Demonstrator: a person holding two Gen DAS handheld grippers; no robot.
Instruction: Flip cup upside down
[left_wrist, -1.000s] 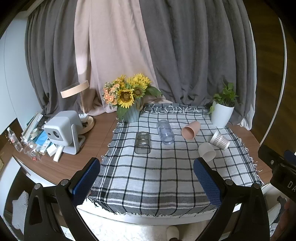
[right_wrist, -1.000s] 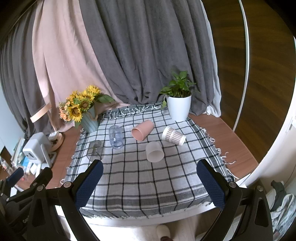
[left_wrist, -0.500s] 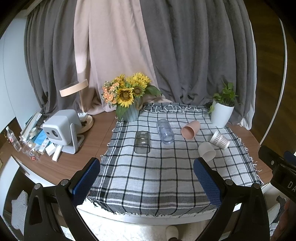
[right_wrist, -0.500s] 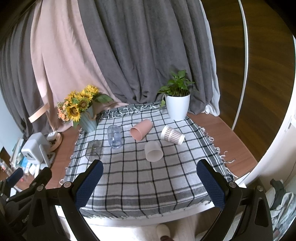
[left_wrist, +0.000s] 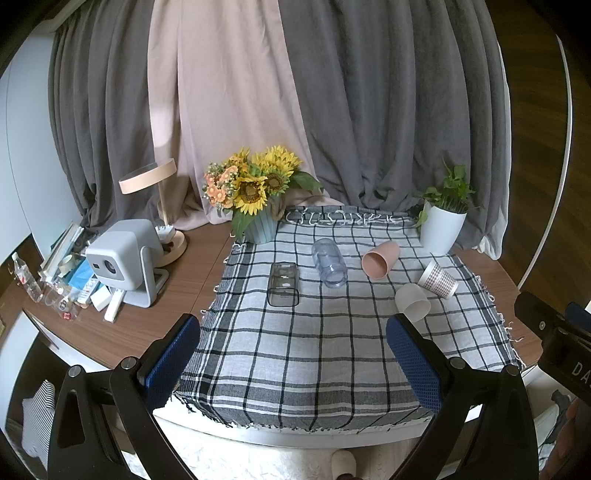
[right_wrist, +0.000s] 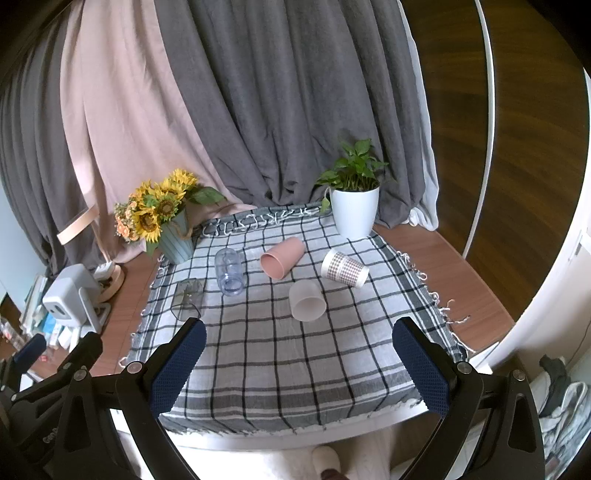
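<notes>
Left wrist view: grey and pink curtains hang behind a wooden table (left_wrist: 177, 325) covered by a checked cloth (left_wrist: 332, 350). Five cups lie on their sides mid-cloth, well ahead of the left gripper (left_wrist: 293, 354), whose jaws stand wide apart and empty: a dark clear cup (left_wrist: 283, 284), a bluish clear cup (left_wrist: 328, 262), a pink cup (left_wrist: 380, 255), a patterned cup (left_wrist: 437, 278) and a white cup (left_wrist: 413, 302). All look light. The clear ones seem hard and smooth, so likely slippery. The patterned one looks like paper and would crush under a hard squeeze. Pinching across the side wall near the middle looks soundest. Sunflowers (left_wrist: 255, 188), a plant (left_wrist: 445, 218), a lamp (left_wrist: 155, 192) and a projector (left_wrist: 122, 254) ring the cloth. At the right edge, white letters "DA" show on a black part; the rest is cut off.

Right wrist view: same curtains and cloth (right_wrist: 295, 350). The right gripper (right_wrist: 299, 354) is spread wide, holding nothing. The white cup (right_wrist: 306, 301) lies nearest, mouth toward the camera, the pink cup (right_wrist: 282, 256) and patterned cup (right_wrist: 344, 267) behind it. Which cup is meant I cannot tell. No writing reads clearly here.
</notes>
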